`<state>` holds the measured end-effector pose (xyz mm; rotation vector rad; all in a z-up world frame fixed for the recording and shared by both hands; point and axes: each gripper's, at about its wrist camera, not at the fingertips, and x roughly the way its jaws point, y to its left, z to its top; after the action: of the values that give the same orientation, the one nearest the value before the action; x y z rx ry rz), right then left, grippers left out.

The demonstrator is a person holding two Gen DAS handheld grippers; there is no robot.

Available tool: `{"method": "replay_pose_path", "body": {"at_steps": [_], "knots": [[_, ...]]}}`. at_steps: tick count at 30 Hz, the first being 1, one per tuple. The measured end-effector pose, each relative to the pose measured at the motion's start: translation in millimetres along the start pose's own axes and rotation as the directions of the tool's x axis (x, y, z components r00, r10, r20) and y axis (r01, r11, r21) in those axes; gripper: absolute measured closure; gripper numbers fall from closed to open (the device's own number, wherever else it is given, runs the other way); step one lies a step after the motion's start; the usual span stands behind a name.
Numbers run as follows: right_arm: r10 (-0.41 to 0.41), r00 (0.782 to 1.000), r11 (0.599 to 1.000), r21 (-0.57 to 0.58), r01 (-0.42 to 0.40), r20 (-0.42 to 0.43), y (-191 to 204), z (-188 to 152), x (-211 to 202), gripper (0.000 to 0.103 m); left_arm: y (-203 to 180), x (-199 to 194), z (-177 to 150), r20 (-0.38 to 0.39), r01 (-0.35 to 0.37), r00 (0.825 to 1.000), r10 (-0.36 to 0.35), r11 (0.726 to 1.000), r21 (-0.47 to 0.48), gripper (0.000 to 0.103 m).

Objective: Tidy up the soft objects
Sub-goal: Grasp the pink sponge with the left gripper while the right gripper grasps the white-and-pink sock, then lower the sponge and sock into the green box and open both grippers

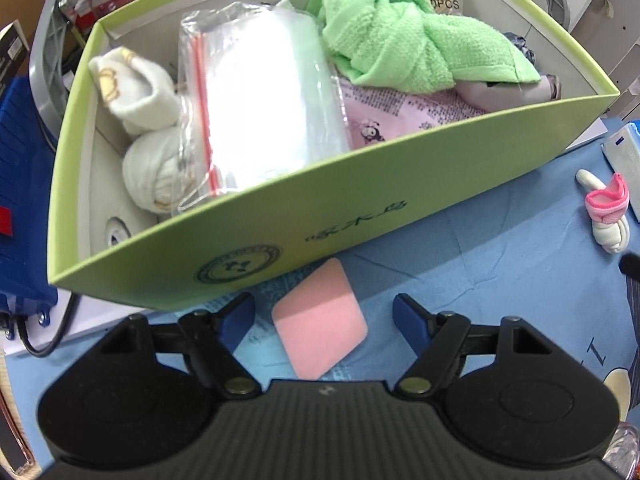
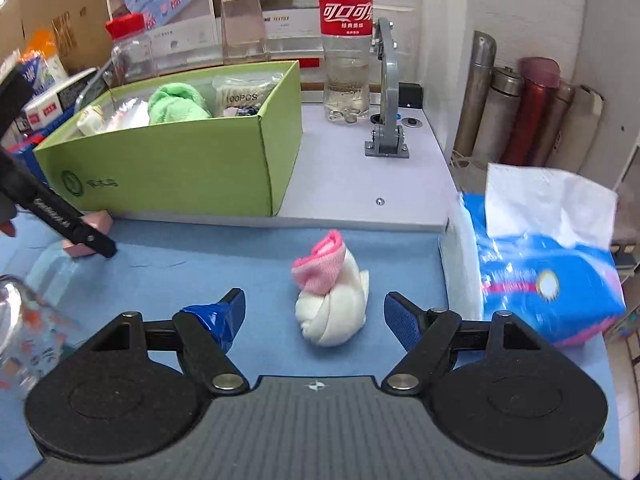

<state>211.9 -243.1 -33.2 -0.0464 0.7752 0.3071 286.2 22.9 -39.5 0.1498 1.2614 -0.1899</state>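
A green cardboard box [image 1: 360, 184] [image 2: 180, 168] holds a green towel [image 1: 404, 52], a clear zip bag [image 1: 260, 92], rolled white socks [image 1: 140, 92] and a pink printed packet [image 1: 404, 116]. In the left wrist view a flat pink sponge [image 1: 320, 320] lies on the blue cloth in front of the box, between the spread fingers of my open left gripper [image 1: 324, 320]. A rolled pink-and-white sock [image 2: 330, 296] [image 1: 610, 212] lies on the cloth just ahead of my open right gripper [image 2: 314, 312]. The left gripper's black body [image 2: 60, 212] shows at the right view's left edge, over the sponge [image 2: 98, 222].
A blue tissue pack [image 2: 548, 280] lies on the right. A cola bottle [image 2: 346, 40], clear jars [image 2: 244, 20], a grey metal bracket [image 2: 388, 92] and metal flasks [image 2: 500, 108] stand behind. A glass jar [image 2: 24, 332] is at the near left. A blue case [image 1: 20, 200] sits left of the box.
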Motion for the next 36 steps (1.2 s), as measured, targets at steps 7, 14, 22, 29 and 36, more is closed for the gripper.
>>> {"method": "replay_pose_path", "body": {"at_steps": [7, 14, 22, 29, 36], "knots": [[-0.010, 0.999, 1.000, 0.000, 0.010, -0.053, -1, -1, 41, 0.036, -8, 0, 0, 0.020, 0.001, 1.000, -0.001, 1.000, 0.025, 0.027], [-0.028, 0.999, 1.000, 0.013, 0.028, 0.040, -1, -13, 35, 0.035, 0, -4, -6, 0.037, 0.023, 0.999, -0.023, 1.000, 0.018, 0.028], [0.055, 0.995, 0.998, 0.039, -0.058, 0.083, -6, -14, 21, 0.087, 19, -27, -28, 0.069, 0.070, 0.995, -0.070, 0.998, -0.003, 0.067], [0.193, 0.949, 0.981, -0.027, -0.192, 0.248, 16, 17, -48, 0.087, 45, -96, -47, 0.193, 0.164, 0.969, -0.156, 0.986, -0.026, 0.067], [0.212, 0.925, 0.973, -0.156, -0.170, 0.316, 46, 111, -45, 0.086, 59, -159, 4, 0.315, 0.100, 0.945, -0.083, 0.994, -0.038, 0.066]]}}
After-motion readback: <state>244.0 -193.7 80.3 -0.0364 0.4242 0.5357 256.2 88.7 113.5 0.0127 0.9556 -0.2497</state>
